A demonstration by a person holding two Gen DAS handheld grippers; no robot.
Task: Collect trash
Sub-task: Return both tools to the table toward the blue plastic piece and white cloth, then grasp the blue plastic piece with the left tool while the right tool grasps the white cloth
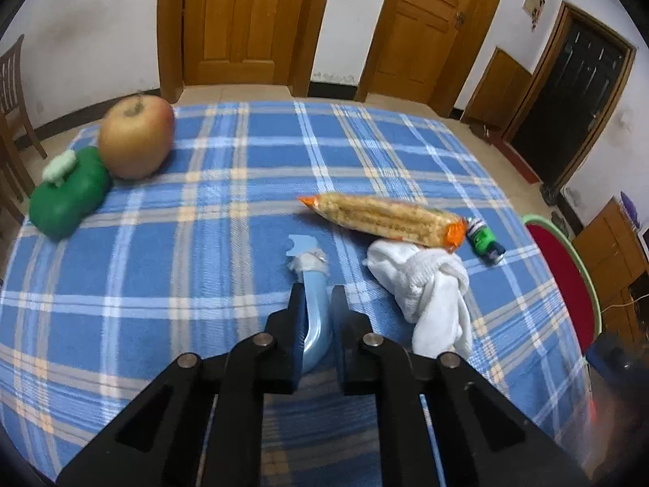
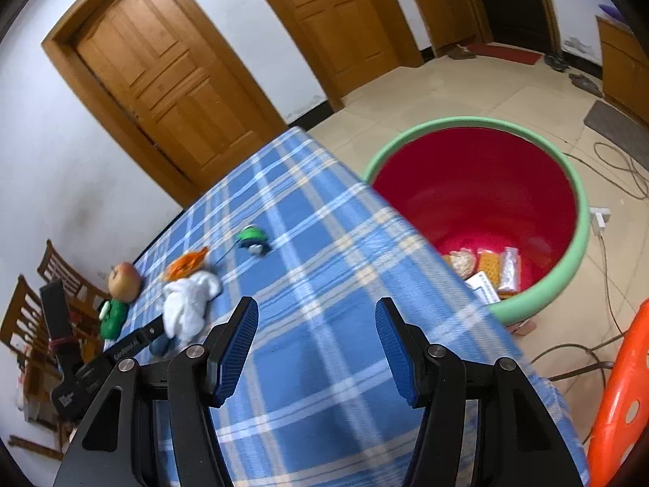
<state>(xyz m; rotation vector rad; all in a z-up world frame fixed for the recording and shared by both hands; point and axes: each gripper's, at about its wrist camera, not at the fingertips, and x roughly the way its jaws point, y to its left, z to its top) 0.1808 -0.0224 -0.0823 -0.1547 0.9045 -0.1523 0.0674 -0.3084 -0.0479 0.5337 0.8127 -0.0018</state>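
**plaidfan:** so where's everything sitting? Left gripper (image 1: pixel 317 304) has its fingers (image 1: pixel 295 316) clamped on a pale blue curved plastic thing (image 1: pixel 314 312), with its torn whitish end poking out over the blue checked tabletop (image 1: pixel 203 284).

**binwatcher:** yep, and the right gripper (image 2: pixel 316 324) is spread wide, nothing between its blue pads. The red bin (image 2: pixel 564 284) with the green rim stands on the floor just beside the tabletop edge, a few wrappers (image 2: pixel 486 268) already at the bottom.

**plaidfan:** what's on the cloth: orange snack packet (image 1: pixel 385 219) touching a crumpled white cloth (image 1: pixel 426 284), small green tube (image 1: pixel 482 239) just beside them.

**binwatcher:** apple (image 1: pixel 136 136) and green toy (image 1: pixel 69 199) sit well apart, far left corner, touching each other.
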